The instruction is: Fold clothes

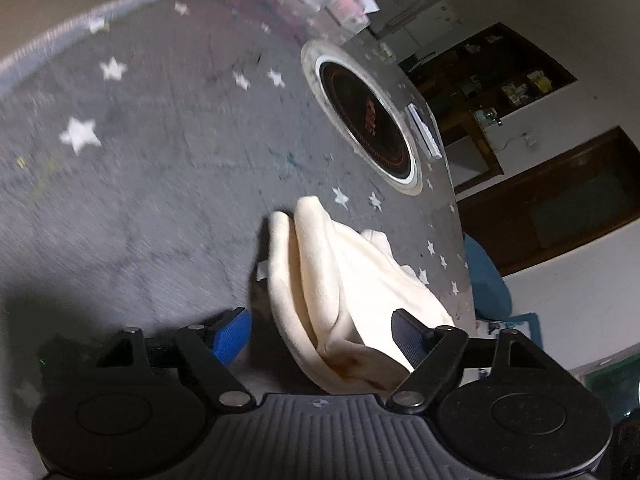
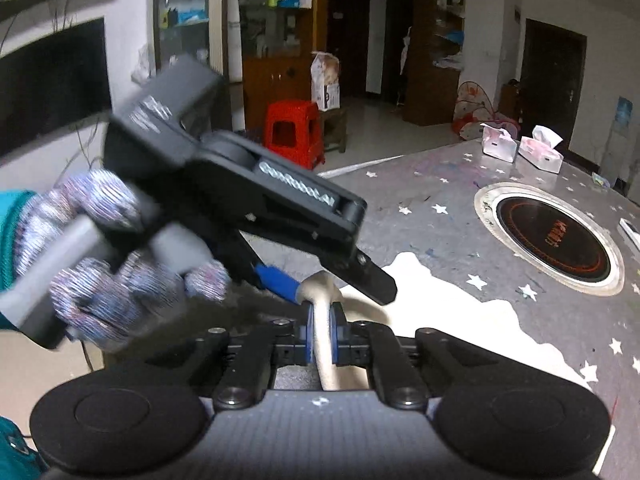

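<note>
Left wrist view: the grey round table with white star print (image 1: 132, 184) fills the left and centre of the frame, bare across that stretch, its pale rim curving along the upper left. The left gripper (image 1: 320, 334) stands released, blue-padded fingers (image 1: 230, 336) spread wide, with the cream-white folded cloth garment (image 1: 320, 272) lying bunched between them at lower centre, not pinched. Right of centre sits the round black induction hob with a pale ring (image 1: 366, 120), set into the table near its right edge, where the tabletop ends close beside the garment.

Right wrist view: at left, a hand in a speckled knit glove (image 2: 92, 256) grips the left gripper's handle. At lower centre the right gripper (image 2: 322, 334) is clenched on a rolled fold of the garment (image 2: 440, 320), which spreads rightward over the table. Only this view shows the red plastic stool (image 2: 294, 132) on the floor beyond the far edge, and two pink-and-white tissue packs (image 2: 520, 148) at upper right, tissue protruding from each.
</note>
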`<state>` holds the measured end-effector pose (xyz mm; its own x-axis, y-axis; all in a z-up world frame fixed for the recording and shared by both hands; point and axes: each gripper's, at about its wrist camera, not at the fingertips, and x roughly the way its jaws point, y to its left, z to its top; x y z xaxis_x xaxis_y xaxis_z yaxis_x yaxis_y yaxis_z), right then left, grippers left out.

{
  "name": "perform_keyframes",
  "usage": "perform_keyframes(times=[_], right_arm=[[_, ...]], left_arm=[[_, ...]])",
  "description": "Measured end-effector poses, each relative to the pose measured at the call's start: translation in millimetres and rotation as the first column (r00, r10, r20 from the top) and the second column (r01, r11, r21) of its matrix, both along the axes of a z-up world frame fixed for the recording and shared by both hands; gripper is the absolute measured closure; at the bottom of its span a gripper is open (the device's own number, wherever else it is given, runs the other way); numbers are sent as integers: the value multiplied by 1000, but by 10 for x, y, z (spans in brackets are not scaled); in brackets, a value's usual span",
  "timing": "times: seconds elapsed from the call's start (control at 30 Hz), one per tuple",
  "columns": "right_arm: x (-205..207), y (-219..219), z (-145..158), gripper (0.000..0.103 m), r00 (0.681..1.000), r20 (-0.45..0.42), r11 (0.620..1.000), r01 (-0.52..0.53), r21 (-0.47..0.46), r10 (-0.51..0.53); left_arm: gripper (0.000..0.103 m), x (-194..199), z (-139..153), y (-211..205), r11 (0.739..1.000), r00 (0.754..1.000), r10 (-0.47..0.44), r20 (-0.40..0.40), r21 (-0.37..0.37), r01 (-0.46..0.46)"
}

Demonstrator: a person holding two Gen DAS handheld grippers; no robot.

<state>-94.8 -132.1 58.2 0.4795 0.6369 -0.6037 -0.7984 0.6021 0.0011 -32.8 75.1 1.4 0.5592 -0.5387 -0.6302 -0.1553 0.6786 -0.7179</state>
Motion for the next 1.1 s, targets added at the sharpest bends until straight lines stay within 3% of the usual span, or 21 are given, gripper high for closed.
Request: perform_keyframes(times=[0.07, 0.13, 0.23, 0.4, 0.53, 0.67, 0.87, 1.1], right_arm=[[0, -30, 1, 96, 1000, -6, 1000, 5, 15, -4], [-12, -58, -6, 96, 1000, -12, 1000, 8, 26, -8], [-27, -77, -46, 96, 1000, -22, 1000, 7, 28, -6], [29, -290, -86, 86, 997, -61, 997, 58, 53, -55], [122, -691, -120, 82, 981, -86, 982, 180, 54, -175], [292, -1167, -217, 68, 927, -84, 930, 367, 12, -365], [507, -1738, -378, 61, 824, -129, 830, 557, 13, -551], [614, -1854, -573, 53, 772, -233, 782, 620, 65, -592]], left_arm=[[43, 37, -59, -30, 1000, 1000, 0, -16, -19, 0], [66, 70, -102, -35, 999, 1000, 7, -29, -33, -8], [78, 96, -135, -46, 1000, 999, 6, -33, -26, -7], [80, 96, -131, -82, 999, 1000, -13, -14, 31, 13], [80, 100, -102, -123, 997, 1000, -30, 3, 67, 30], [80, 102, -72, -168, 993, 999, -42, 18, 108, 40], [80, 105, -22, -239, 983, 997, -60, 41, 174, 52], [80, 109, 36, -332, 963, 994, -90, 64, 260, 71]])
